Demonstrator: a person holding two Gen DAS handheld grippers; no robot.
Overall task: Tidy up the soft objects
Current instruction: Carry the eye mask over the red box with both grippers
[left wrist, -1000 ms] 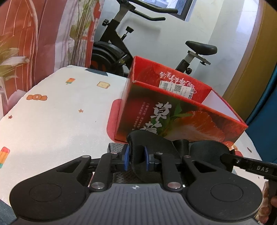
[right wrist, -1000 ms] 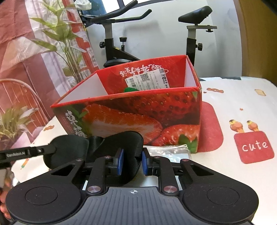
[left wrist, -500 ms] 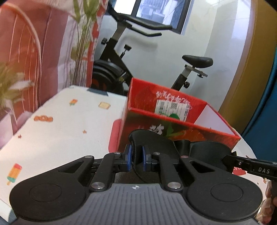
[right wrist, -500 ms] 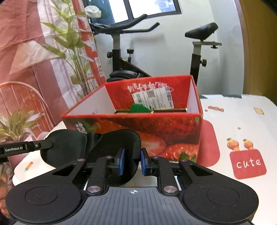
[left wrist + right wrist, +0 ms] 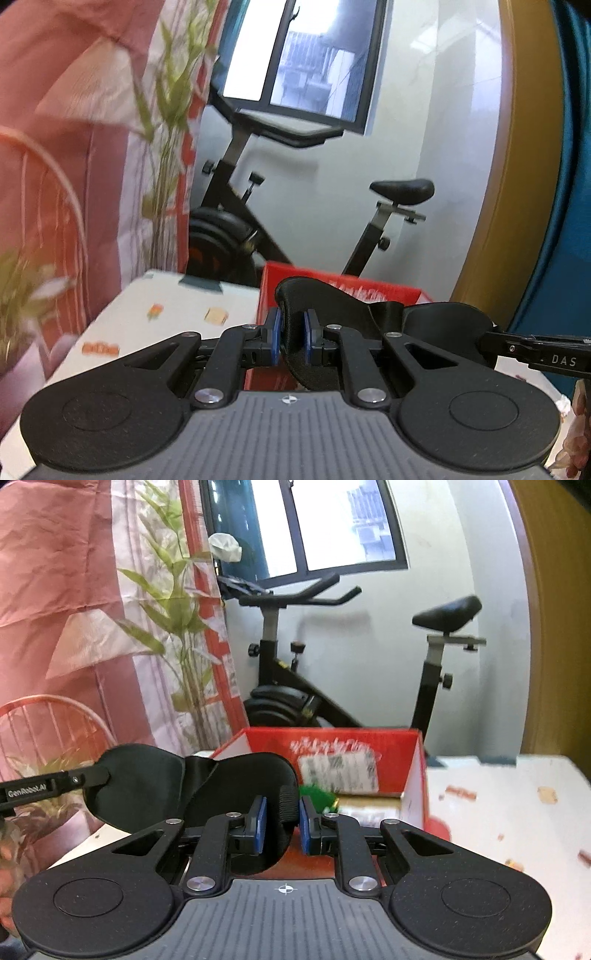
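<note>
A black eye mask [image 5: 332, 306] hangs between both grippers, above the table. My left gripper [image 5: 293, 338] is shut on its left end. My right gripper [image 5: 280, 821] holds the other end [image 5: 258, 775]; its blue pads stand slightly apart around the strap. The other gripper's fingers show at the view edges [image 5: 535, 352] [image 5: 44, 788]. The red strawberry box [image 5: 332, 753] stands open just beyond the mask, with a green item [image 5: 317, 794] inside; its top also shows in the left wrist view [image 5: 369, 291].
A white patterned tablecloth [image 5: 498, 812] covers the table [image 5: 166, 321]. An exercise bike [image 5: 295, 686] stands behind the box. A pink curtain [image 5: 74, 147] and a plant [image 5: 181, 627] are on the left.
Both grippers have lifted the mask and tilted upward; the box now sits lower in both views. The right gripper's pads have spread slightly.
</note>
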